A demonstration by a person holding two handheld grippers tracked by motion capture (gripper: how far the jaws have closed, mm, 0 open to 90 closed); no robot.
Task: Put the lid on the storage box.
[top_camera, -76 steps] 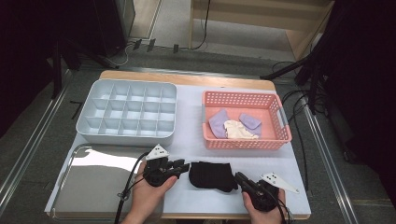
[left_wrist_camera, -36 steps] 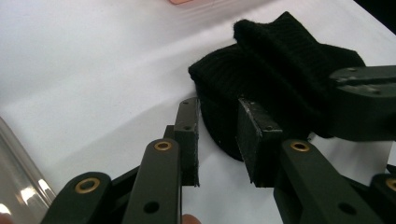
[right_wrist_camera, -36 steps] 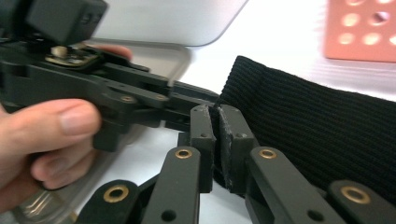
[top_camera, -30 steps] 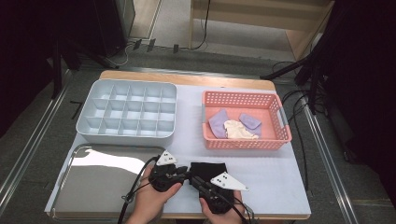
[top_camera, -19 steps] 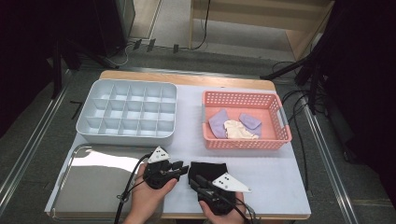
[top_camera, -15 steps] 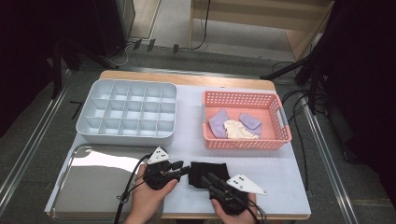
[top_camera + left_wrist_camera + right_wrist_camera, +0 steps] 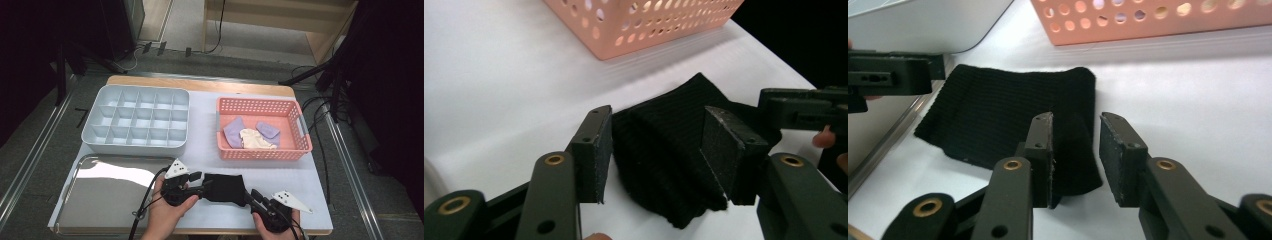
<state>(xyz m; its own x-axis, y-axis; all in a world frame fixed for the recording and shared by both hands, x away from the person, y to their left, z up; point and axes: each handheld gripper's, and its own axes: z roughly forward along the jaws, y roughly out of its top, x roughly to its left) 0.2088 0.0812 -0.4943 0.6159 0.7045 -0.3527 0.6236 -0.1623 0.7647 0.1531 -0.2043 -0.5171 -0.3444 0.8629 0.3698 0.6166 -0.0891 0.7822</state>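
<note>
A black knitted cloth (image 7: 225, 187) lies folded on the white table near its front edge. My left gripper (image 7: 200, 182) is at its left end. In the left gripper view the gripper (image 7: 659, 117) has its jaws apart on either side of the cloth (image 7: 664, 150); they have just been opening, and the pads do not press it. My right gripper (image 7: 250, 196) is at the cloth's right end. Its jaws have just been opening too. In the right gripper view the gripper (image 7: 1075, 122) stands open over the corner of the cloth (image 7: 998, 115), without pinching it.
A pink basket (image 7: 265, 152) at the back right holds lilac and cream cloth pieces. A grey compartment tray (image 7: 135, 145) stands at the back left. A shiny metal tray (image 7: 100, 200) lies at the front left, beside my left hand.
My right gripper has slid to the right, from the middle of the black cloth to its right end. Both pairs of jaws stand wider. The left hand has stayed put.
</note>
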